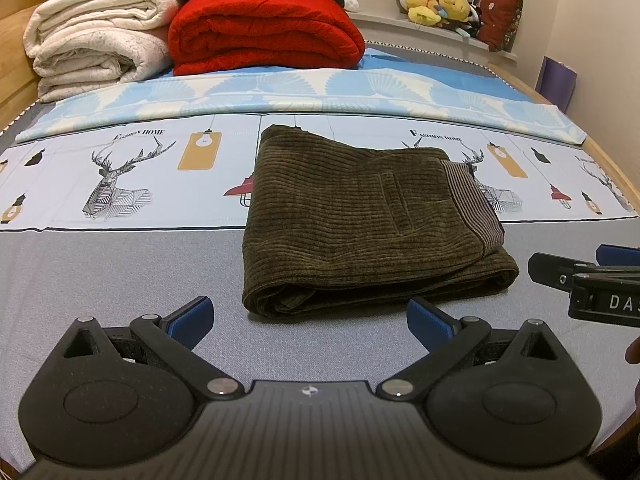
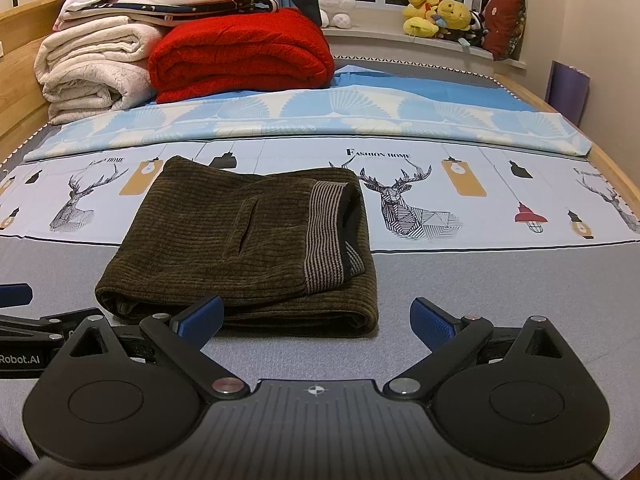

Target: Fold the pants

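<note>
Dark olive corduroy pants (image 1: 360, 220), folded into compact bundle, mid-bed on grey-and-print bedsheet (image 1: 120, 264), straight ahead of both tongs. Left gripper (image 1: 310, 318) and right gripper (image 2: 316, 318) spread wide, empty, near front fold. Right looks slightly nearer.

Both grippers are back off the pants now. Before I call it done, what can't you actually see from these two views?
- Underside and inner layers of the pants: hidden by the top layer, both views.
- Far edge of the pants: too foreshortened to judge.
- Right gripper: in the left view, cut off by the frame edge.
- Left gripper: in the right view, likewise cut off.
</note>
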A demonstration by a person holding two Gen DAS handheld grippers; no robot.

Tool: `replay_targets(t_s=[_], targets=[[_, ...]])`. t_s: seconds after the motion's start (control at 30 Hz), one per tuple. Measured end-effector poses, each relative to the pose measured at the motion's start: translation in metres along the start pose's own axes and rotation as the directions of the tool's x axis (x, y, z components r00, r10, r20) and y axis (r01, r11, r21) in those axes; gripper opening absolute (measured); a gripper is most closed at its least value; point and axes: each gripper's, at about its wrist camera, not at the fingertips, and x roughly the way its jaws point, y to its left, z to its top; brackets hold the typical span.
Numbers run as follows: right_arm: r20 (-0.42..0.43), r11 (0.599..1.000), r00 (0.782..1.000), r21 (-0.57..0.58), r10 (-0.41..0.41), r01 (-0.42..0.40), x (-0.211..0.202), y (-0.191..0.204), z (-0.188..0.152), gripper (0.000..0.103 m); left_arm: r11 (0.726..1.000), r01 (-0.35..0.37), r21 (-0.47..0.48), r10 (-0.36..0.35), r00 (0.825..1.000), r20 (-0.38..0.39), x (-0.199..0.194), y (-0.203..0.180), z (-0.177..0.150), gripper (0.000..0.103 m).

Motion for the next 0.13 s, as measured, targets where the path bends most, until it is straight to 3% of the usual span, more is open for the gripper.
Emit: replay_targets(t_s=[0.13], targets=[[-0.001,1.0,1.0,-0.001,0.002,-0.002,0.0013,0.0009,-0.0026,0.099,1.0,0.004,0.003,-0.004,1.0,-0.001,0.0006,-0.0003,-0.0029,0.103]])
